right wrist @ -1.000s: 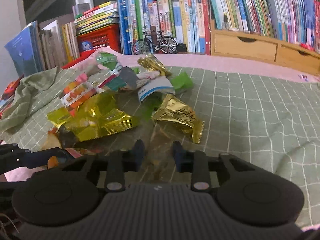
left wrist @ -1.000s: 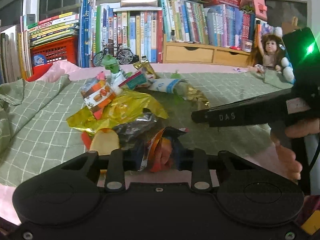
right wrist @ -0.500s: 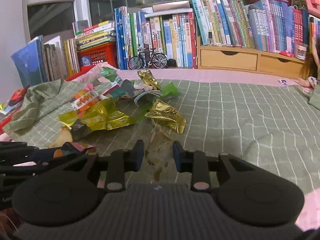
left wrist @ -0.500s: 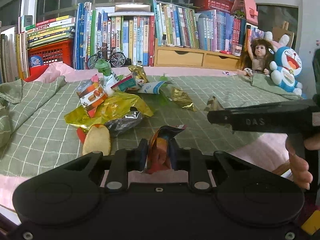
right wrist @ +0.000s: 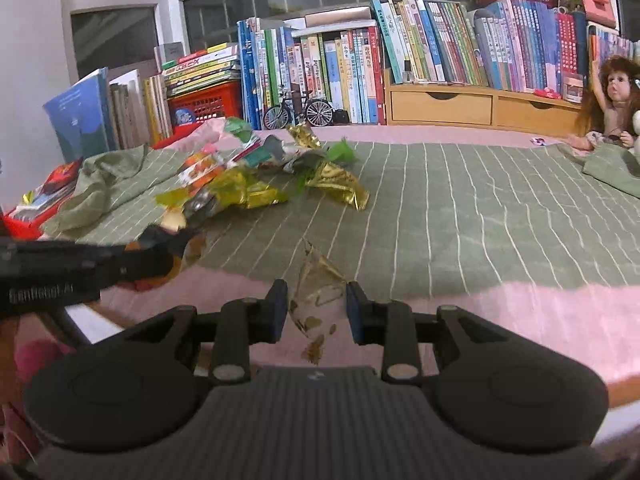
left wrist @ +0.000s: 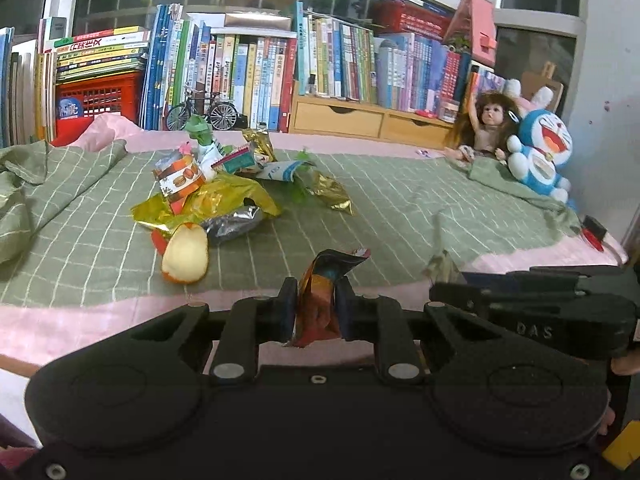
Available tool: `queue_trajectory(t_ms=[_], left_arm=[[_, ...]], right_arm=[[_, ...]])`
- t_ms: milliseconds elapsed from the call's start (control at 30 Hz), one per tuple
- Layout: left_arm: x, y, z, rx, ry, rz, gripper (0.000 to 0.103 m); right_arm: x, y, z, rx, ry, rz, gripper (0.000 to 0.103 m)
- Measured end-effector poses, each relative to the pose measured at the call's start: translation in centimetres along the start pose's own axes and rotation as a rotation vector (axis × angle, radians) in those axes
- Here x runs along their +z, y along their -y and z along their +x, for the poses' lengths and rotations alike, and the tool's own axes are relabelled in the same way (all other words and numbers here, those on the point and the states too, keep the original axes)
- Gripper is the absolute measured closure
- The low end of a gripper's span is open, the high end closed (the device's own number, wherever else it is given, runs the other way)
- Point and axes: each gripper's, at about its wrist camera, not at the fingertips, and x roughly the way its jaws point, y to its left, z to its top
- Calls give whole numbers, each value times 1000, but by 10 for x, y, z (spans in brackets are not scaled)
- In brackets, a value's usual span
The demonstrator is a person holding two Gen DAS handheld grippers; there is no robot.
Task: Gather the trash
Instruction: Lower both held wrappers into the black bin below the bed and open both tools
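You have 2 pieces of trash in hand and most of the job still ahead of you. Your left gripper, at the bottom centre of its own view, is clamped on an orange and blue snack wrapper that stands up crumpled between the pads. Your right gripper, bottom centre of its view, grasps a clear crinkled wrapper with gold specks; it sits between the pads and hangs a little below them.

What is left lies on the green checked blanket. In the left wrist view the heap fills the left centre of the frame: a large yellow foil bag, a silver packet beside it, a banded biscuit wrapper on top, green and white scraps behind. A gold foil packet lies just right of the heap, apart from it, and a pale rounded piece with an orange rim sits nearer you, at the lower left. No bin or bag shows in either view, so I cannot tell where your 2 pieces are meant to go.

Both grippers are angled downward over the pink edge of the bed, nearer to you than the heap. They are side by side: the right one shows as a dark bar at the lower right of the left view, and the left one enters the right view from its left edge, level with the blanket's near edge.
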Motion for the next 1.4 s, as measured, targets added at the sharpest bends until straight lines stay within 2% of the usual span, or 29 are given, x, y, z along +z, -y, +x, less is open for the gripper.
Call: queue_trajectory(t_ms=[133,300,767,1033,1400], left_arm=[[-11,2,-14,-45,-52,21,84],[-29,4,-16,-107,-154,8,84],[-89,13,30,-127,-426,23,84],[-111,17,64,-122,-516,34,82],[-141,17,117,-95,-589,2,79]], right_arm=[[-15,-2,-13,20,-55,10,66],[-36,-3,-20,13,-145,-25,66],[-88,12,-3,11,-391,60,65],[-102,17,16,10,-452,95,62],[-121,25,58,18,-535,149,62]])
